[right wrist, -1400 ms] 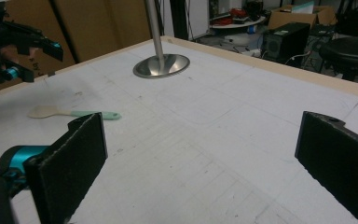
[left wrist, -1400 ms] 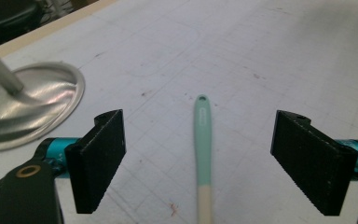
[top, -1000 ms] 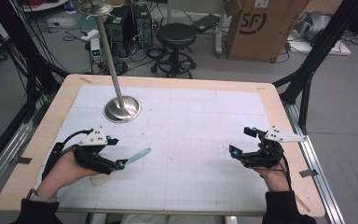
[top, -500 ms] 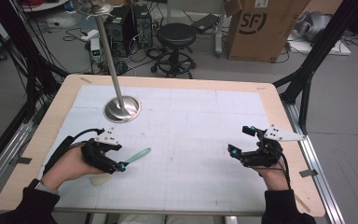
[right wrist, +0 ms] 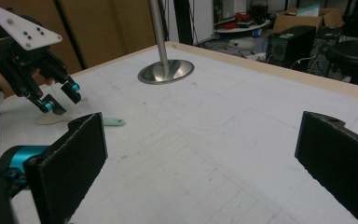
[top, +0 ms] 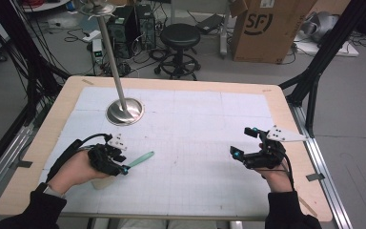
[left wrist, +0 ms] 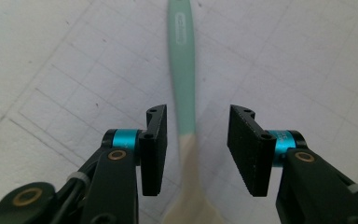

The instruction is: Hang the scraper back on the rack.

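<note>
The spatula [top: 132, 163] lies flat on the desk [top: 195, 129] at about eight o'clock from the desk's middle, its green handle pointing toward two o'clock and its pale blade end toward the person. The left gripper [top: 122, 168] hangs over the spot where handle meets blade. In the left gripper view [left wrist: 196, 147] the jaws straddle the spatula [left wrist: 182, 84]; they have just been closing, yet a gap shows on each side, wider on the right, so the pads do not seem to press it, though the blur leaves this a little unsure. The right gripper [top: 246, 143] rests at about four o'clock, well apart from the spatula, its jaws spread wide with nothing between them, as the right gripper view [right wrist: 200, 163] shows. A steel stand [top: 124, 110] rises at about ten o'clock.
</note>
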### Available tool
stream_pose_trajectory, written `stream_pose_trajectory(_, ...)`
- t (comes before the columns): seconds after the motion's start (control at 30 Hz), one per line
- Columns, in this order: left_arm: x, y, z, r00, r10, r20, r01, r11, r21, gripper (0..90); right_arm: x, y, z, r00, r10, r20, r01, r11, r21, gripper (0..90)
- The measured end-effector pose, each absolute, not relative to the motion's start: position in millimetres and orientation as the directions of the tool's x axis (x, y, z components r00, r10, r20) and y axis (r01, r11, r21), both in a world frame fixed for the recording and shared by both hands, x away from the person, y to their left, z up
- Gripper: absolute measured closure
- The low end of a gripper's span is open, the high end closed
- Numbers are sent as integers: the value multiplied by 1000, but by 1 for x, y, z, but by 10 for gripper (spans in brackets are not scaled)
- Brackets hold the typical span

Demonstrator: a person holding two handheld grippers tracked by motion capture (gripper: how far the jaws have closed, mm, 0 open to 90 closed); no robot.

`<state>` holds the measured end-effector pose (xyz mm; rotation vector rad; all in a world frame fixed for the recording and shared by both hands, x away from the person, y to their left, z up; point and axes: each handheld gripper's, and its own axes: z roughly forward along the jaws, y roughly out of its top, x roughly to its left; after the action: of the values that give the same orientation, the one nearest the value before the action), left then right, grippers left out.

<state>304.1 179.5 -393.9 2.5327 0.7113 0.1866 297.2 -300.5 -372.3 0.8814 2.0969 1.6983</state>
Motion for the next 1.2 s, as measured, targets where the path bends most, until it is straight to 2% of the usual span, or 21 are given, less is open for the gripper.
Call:
stream_pose_trajectory(0.27, 308, 171, -400, 851, 525, -18, 490, -781, 387, 659, 298, -302, -373, -765, 627, 147, 273, 109, 956, 11)
stream_pose_trajectory(0.43, 308, 171, -399, 847, 531, -15, 495, -779, 386, 673, 298, -302, -373, -766, 626, 145, 271, 109, 956, 11)
stream_pose_trajectory(0.77, 314, 169, -408, 832, 555, -23, 539, -797, 273, 734, 297, -302, -372, -765, 627, 149, 273, 107, 956, 11)
stream_pose_trajectory(0.87, 315, 166, -407, 833, 552, -21, 540, -805, 247, 736, 298, -302, -373, -765, 627, 149, 274, 107, 956, 11)
stream_pose_trajectory(1.03, 318, 159, -406, 841, 541, 1, 530, -825, 194, 789, 298, -303, -373, -764, 627, 151, 276, 106, 955, 11)
stream_pose_trajectory(1.2, 318, 160, -406, 842, 540, -7, 530, -824, 203, 801, 297, -303, -373, -765, 626, 150, 275, 107, 956, 11)
